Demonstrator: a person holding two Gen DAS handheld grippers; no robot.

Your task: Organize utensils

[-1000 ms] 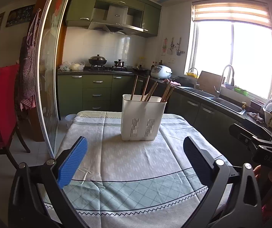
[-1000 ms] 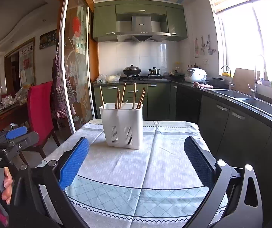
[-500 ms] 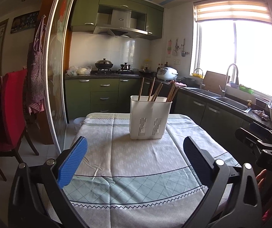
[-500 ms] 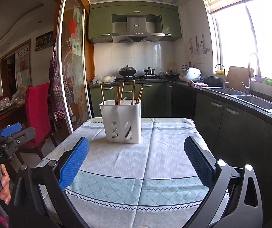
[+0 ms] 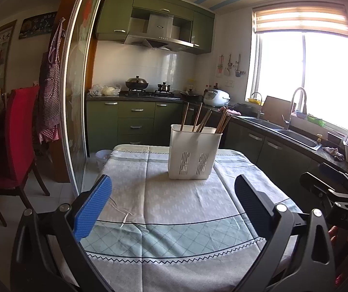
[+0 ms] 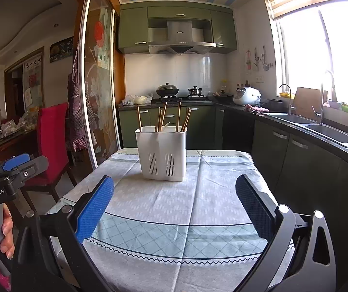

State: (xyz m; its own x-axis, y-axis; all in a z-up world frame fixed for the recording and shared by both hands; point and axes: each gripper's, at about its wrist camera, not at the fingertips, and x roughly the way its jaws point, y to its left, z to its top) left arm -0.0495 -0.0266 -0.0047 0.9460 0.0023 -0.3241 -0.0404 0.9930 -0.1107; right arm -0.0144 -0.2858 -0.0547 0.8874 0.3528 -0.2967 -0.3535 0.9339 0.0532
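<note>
**Both grippers spread wide over the near table edge, caddy well ahead**

The left gripper (image 5: pixel 172 194) has its blue-padded fingers (image 5: pixel 93 208) far apart with nothing between them, hovering over the near edge of the table (image 5: pixel 174 255). The right gripper (image 6: pixel 174 194) is spread just as wide and empty, above the same near edge; in its view a hand (image 6: pixel 4 233) grips the handle of the other tool at the lower left.

Under both lies a grey and pale green tablecloth (image 6: pixel 174 233) with a zigzag border.

Farther along, toward the far end of the table, the white utensil holder (image 5: pixel 194 152) stands upright on the cloth, well apart from both grippers. Several wooden chopsticks (image 5: pixel 199 120) lean out of its top at different angles; the right wrist view shows them (image 6: pixel 163 116) too.

Beyond the table run green cabinets (image 6: pixel 174 119), a stove with a lidded pot (image 5: pixel 136 82), and a sink (image 6: pixel 329 131) under the bright window.
</note>
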